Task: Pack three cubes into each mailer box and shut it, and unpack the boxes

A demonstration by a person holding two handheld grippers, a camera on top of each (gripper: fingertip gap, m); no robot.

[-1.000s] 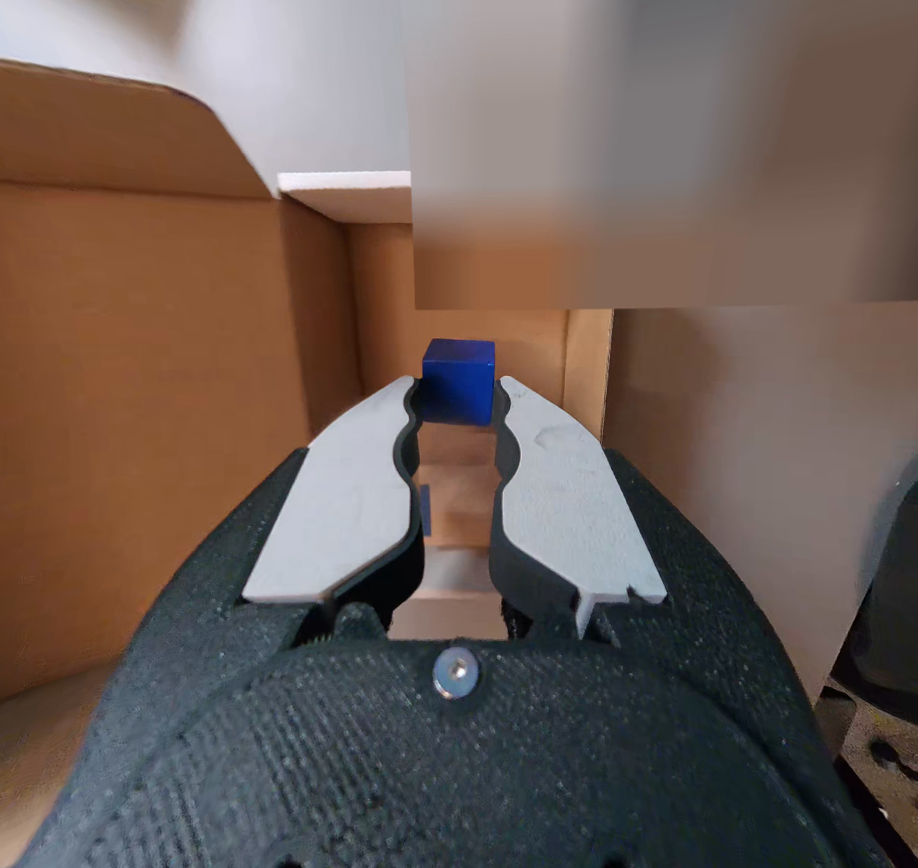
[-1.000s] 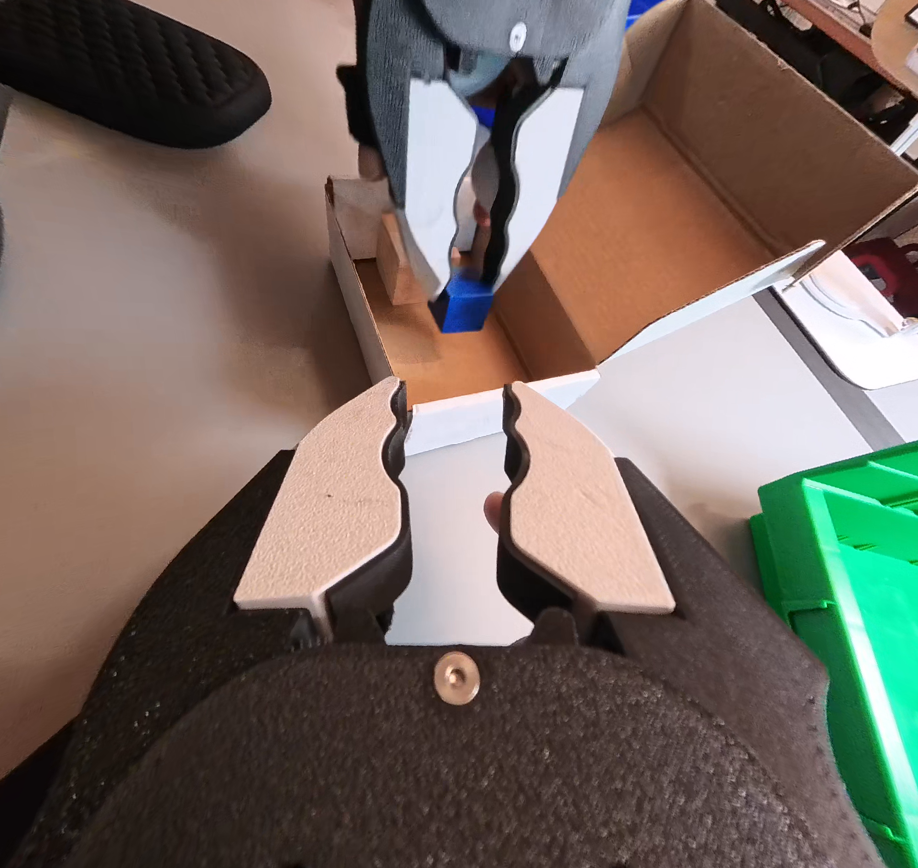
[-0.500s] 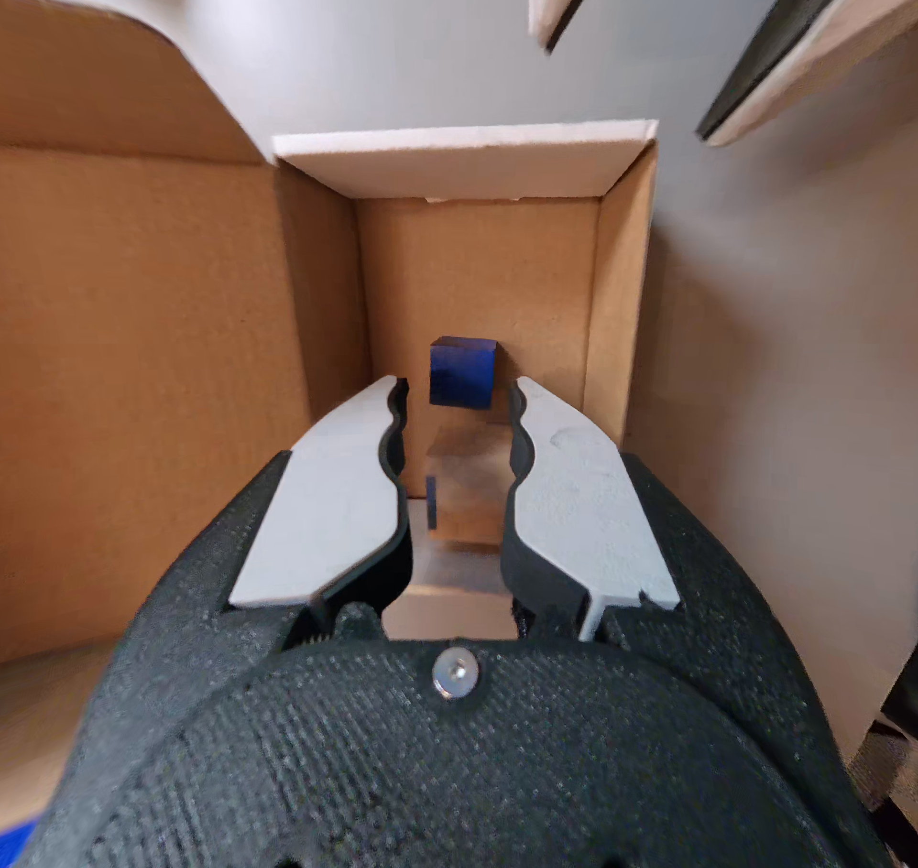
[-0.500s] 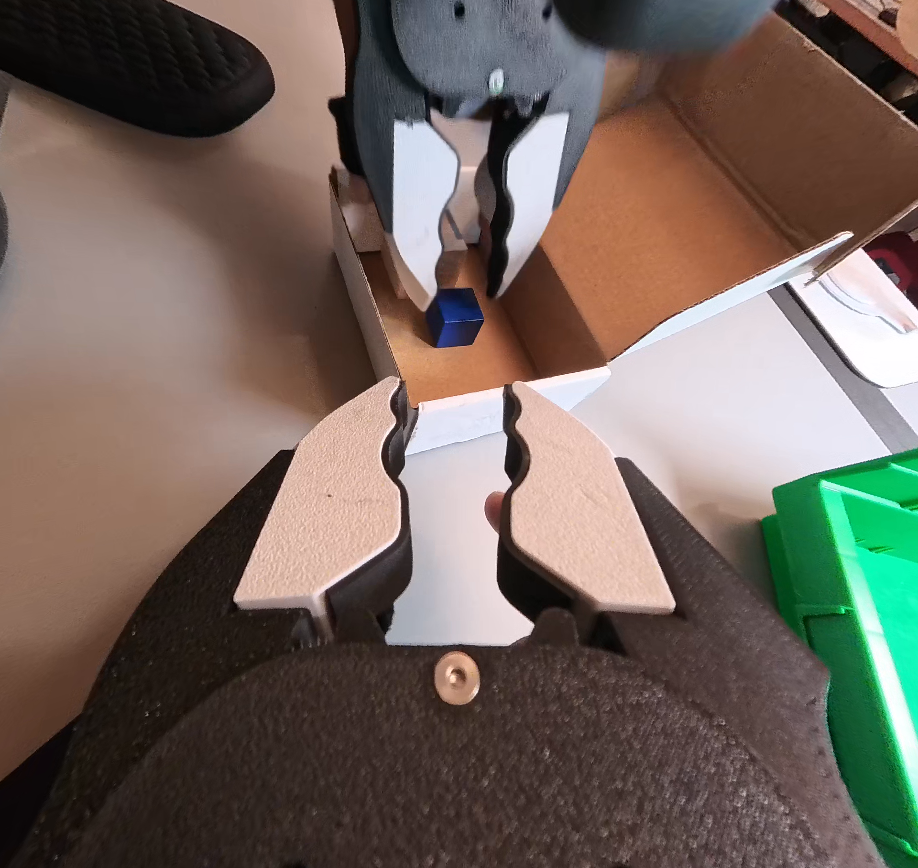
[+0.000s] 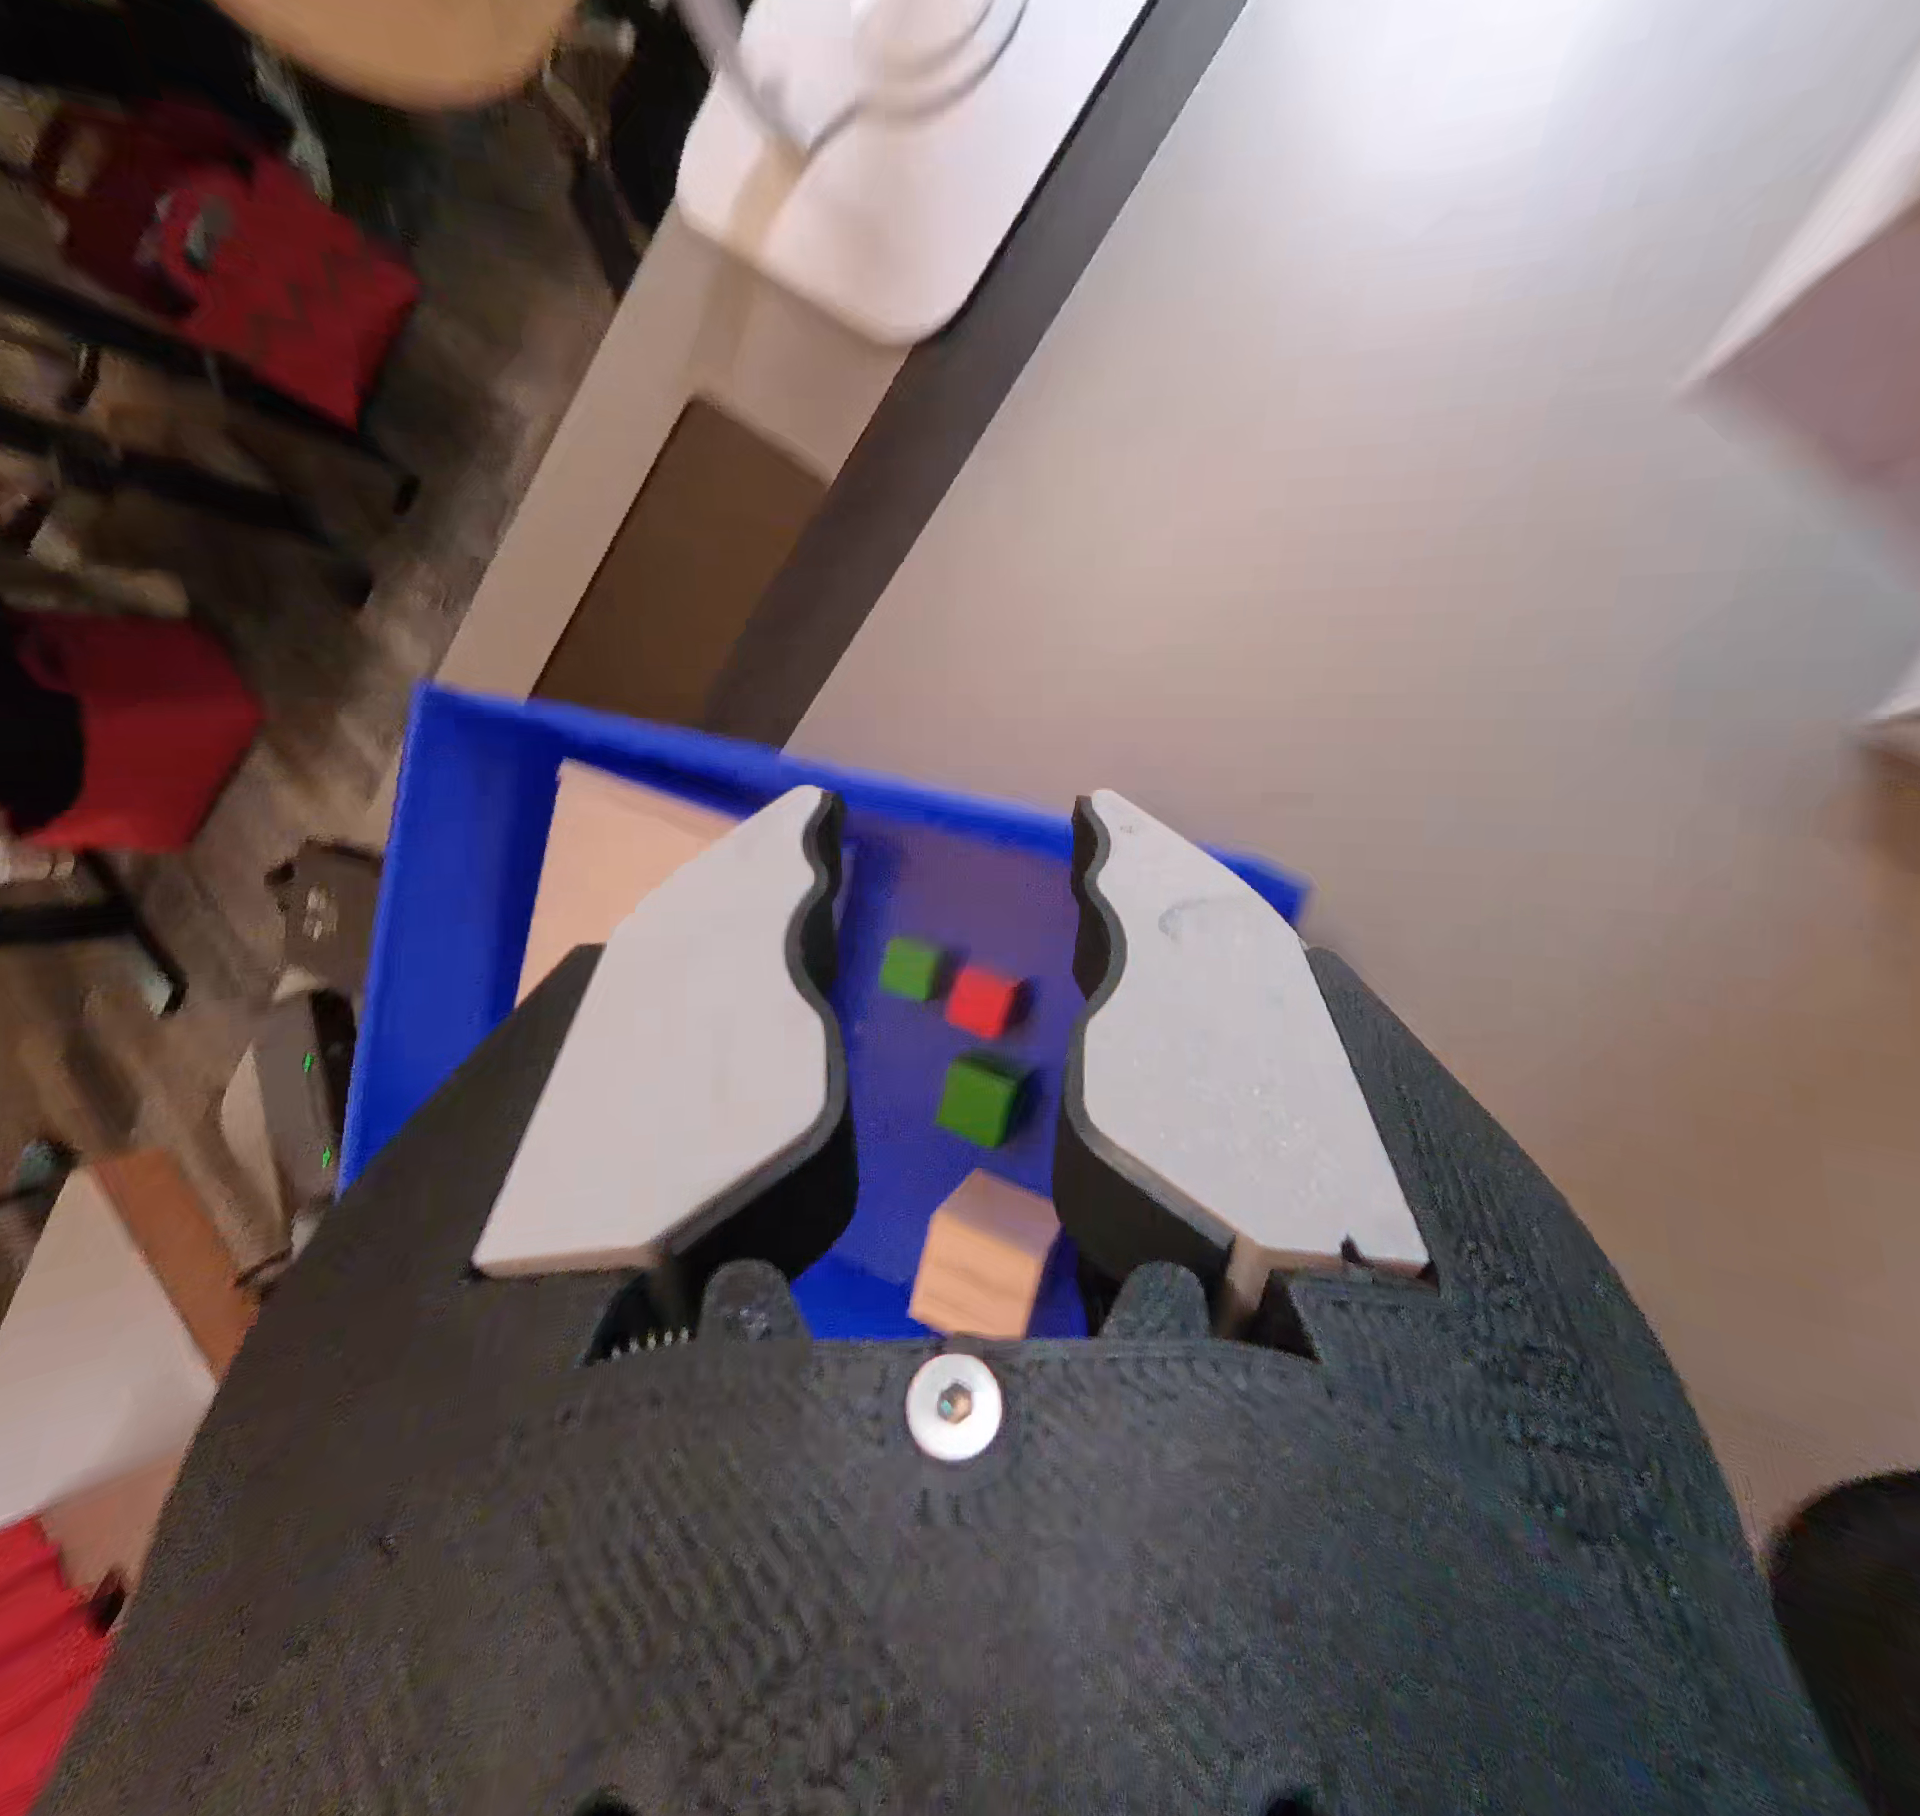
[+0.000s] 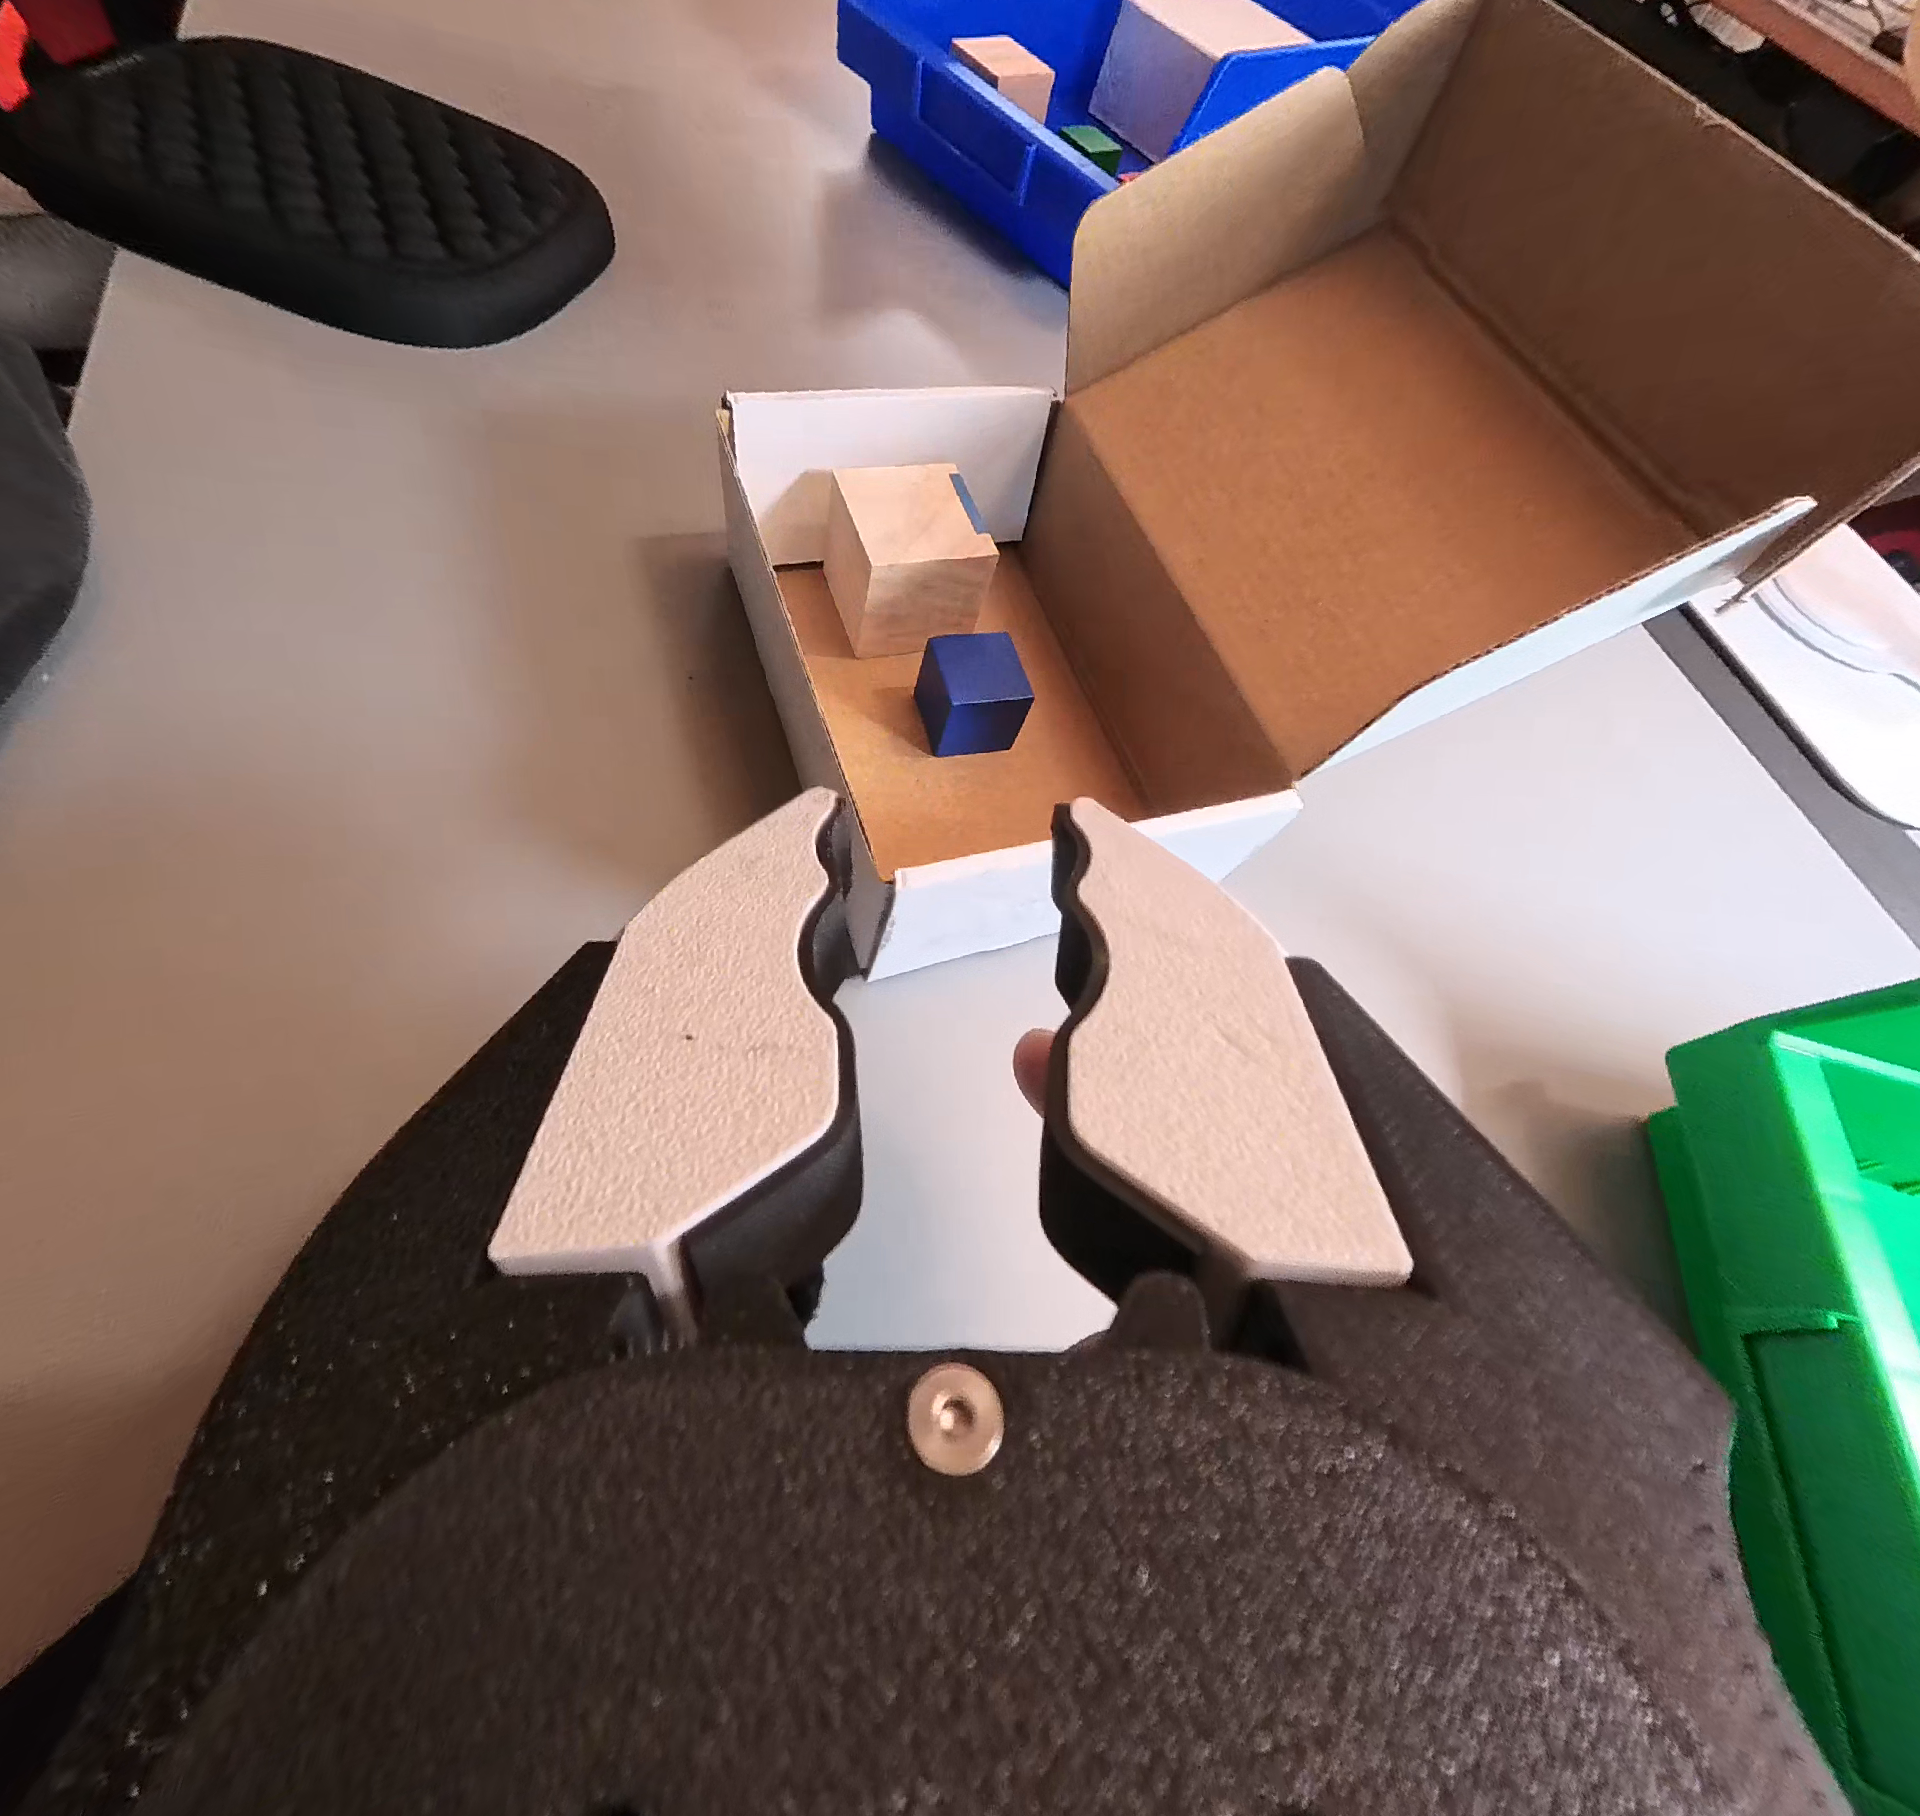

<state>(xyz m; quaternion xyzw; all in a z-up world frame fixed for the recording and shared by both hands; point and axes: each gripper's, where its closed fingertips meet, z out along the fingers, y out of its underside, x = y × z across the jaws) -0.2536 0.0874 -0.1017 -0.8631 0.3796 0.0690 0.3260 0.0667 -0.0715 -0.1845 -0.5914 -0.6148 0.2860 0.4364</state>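
The open white mailer box (image 6: 966,893) lies on the table with its lid (image 6: 1351,395) raised to the right. Inside it are a large wooden cube (image 6: 914,561) and a small blue cube (image 6: 971,691). My right gripper (image 6: 951,816) is open and empty, with its tips at the box's near wall. My left gripper (image 5: 951,831) is open and empty above the blue bin (image 5: 457,883). That bin holds a green cube (image 5: 911,968), a red cube (image 5: 984,997), another green cube (image 5: 977,1096) and a wooden cube (image 5: 982,1267).
The blue bin (image 6: 1039,0) stands behind the mailer box and also holds a pale closed box (image 6: 1184,62). A green bin (image 6: 1818,1247) stands at the near right. A black padded armrest (image 6: 301,197) lies at the far left. The table's dark edge (image 5: 935,395) runs past the blue bin.
My left gripper let go of the blue cube in the mailer box, drew back out and swung over the blue bin. My right gripper stayed at the box's near wall.
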